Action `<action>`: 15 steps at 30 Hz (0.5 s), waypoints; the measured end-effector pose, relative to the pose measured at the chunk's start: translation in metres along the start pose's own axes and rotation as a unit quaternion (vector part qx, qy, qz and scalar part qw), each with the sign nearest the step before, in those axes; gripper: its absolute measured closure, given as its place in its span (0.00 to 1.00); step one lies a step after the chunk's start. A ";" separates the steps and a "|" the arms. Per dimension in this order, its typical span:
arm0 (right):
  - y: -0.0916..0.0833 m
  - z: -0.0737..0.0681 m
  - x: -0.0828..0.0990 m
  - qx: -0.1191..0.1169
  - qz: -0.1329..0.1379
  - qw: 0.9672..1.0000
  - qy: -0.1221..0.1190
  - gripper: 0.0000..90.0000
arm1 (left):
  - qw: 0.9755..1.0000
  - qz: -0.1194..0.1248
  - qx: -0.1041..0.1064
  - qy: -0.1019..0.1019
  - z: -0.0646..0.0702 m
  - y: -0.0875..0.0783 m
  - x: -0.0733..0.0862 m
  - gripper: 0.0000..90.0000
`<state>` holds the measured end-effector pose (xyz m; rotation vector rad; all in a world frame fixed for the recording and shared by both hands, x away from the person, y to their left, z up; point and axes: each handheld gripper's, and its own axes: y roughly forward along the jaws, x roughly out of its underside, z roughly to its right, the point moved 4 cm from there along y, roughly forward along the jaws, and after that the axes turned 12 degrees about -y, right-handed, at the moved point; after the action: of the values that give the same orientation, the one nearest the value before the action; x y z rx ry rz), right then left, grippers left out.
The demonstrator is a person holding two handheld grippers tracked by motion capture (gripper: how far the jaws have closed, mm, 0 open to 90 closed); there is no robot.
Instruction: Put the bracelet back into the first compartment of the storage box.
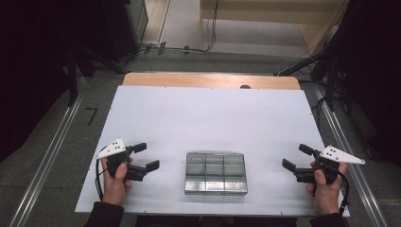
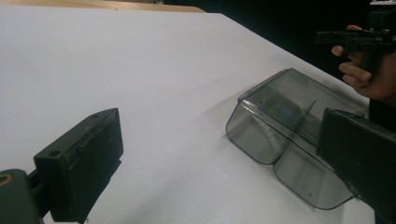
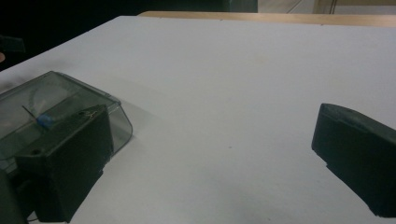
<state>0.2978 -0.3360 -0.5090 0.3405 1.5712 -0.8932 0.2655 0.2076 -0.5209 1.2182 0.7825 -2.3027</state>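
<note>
My left gripper and right gripper both gape wide, holding nothing. The clear, lidded, compartmented plastic box sits between them on the white table; its contents are hard to make out.

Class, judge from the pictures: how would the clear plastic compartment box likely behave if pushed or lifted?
The clear compartment box looks rigid and thin-walled, so probably stiff and light. It sits low and flat on the white table, so tipping seems unlikely; it would probably slide. Its smooth walls may be slippery.
</note>
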 end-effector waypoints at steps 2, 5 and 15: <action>-0.003 0.005 0.003 0.009 0.001 1.000 0.002 0.00 | 1.000 0.001 -0.010 0.002 -0.004 -0.003 0.000 0.00; -0.006 0.011 0.006 0.020 -0.002 1.000 0.005 0.00 | 1.000 0.000 -0.018 0.002 -0.009 -0.006 0.001 0.00; -0.014 0.023 0.016 0.032 -0.003 0.999 0.014 0.00 | 0.999 0.016 -0.032 0.000 -0.022 -0.020 0.003 0.00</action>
<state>0.3012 -0.3658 -0.5188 0.3971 1.5722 -0.9484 0.2653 0.2362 -0.5279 1.1932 0.8245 -2.2345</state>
